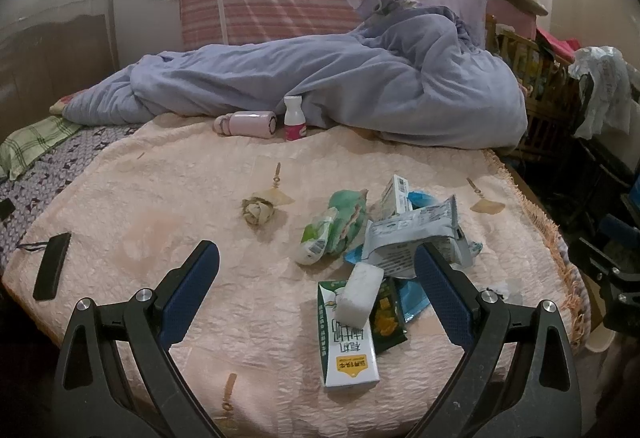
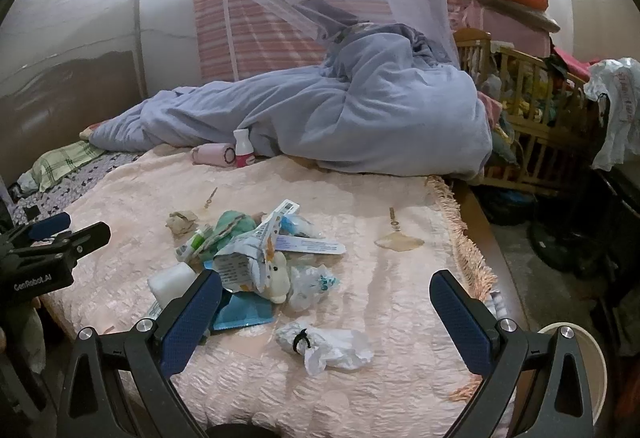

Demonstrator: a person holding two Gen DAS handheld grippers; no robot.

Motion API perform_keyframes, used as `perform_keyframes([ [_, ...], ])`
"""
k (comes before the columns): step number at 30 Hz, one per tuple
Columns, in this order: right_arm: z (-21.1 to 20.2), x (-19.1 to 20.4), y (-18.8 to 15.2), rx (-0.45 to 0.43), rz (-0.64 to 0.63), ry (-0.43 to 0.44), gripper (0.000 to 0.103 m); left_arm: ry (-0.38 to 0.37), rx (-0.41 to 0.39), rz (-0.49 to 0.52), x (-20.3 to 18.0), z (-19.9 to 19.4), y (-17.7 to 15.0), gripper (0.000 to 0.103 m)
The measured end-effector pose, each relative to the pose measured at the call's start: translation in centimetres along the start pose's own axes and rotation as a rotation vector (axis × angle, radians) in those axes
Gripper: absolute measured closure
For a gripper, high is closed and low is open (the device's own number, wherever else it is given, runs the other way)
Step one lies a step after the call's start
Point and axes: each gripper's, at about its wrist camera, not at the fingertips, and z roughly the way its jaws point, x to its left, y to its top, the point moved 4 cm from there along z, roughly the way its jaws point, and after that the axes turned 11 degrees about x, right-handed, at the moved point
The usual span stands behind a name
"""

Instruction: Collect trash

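A pile of trash lies on the pink bedspread [image 1: 160, 222]: a green-and-white milk carton [image 1: 348, 350], a white foam block [image 1: 358, 294], a green wrapper [image 1: 344, 218], a grey-white packet [image 1: 412, 230] and a crumpled brown paper ball [image 1: 258, 212]. My left gripper [image 1: 316, 274] is open and empty, just short of the carton. In the right wrist view the pile [image 2: 248, 258] sits left of centre, and a knotted white plastic bag [image 2: 324, 348] lies between the fingers of my right gripper [image 2: 326, 302], which is open and empty. The left gripper [image 2: 52, 242] shows at the left edge.
A blue quilt [image 1: 340, 86] is heaped at the back, with a pink flask [image 1: 248, 123] and a small white bottle [image 1: 294, 118] in front of it. A black flat object [image 1: 52, 266] lies at left. A wooden crib [image 2: 528, 118] and a white bin rim [image 2: 576, 334] stand right of the bed's fringed edge.
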Motion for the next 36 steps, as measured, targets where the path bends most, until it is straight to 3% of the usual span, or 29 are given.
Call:
perform_keyframes([
  [15, 1.1, -0.6, -0.7, 0.043, 0.023, -0.01, 0.0, 0.02, 0.027, -0.016, 2.0, 0.7, -0.7, 0.005],
  [20, 1.4, -0.9, -1.3, 0.064, 0.009, -0.014, 0.0, 0.019, 0.08, -0.018, 3.6, 1.3, -1.8, 0.005],
  [28, 3.6, -2.1, -3.9, 0.159, -0.005, 0.002, 0.0, -0.01, 0.14, -0.023, 4.3, 2.4, -3.2, 0.005],
  [36, 7.5, -1.9, -5.9, 0.272, -0.018, 0.066, 0.0, -0.069, 0.178, 0.008, 1.8, 4.5, -3.0, 0.005],
])
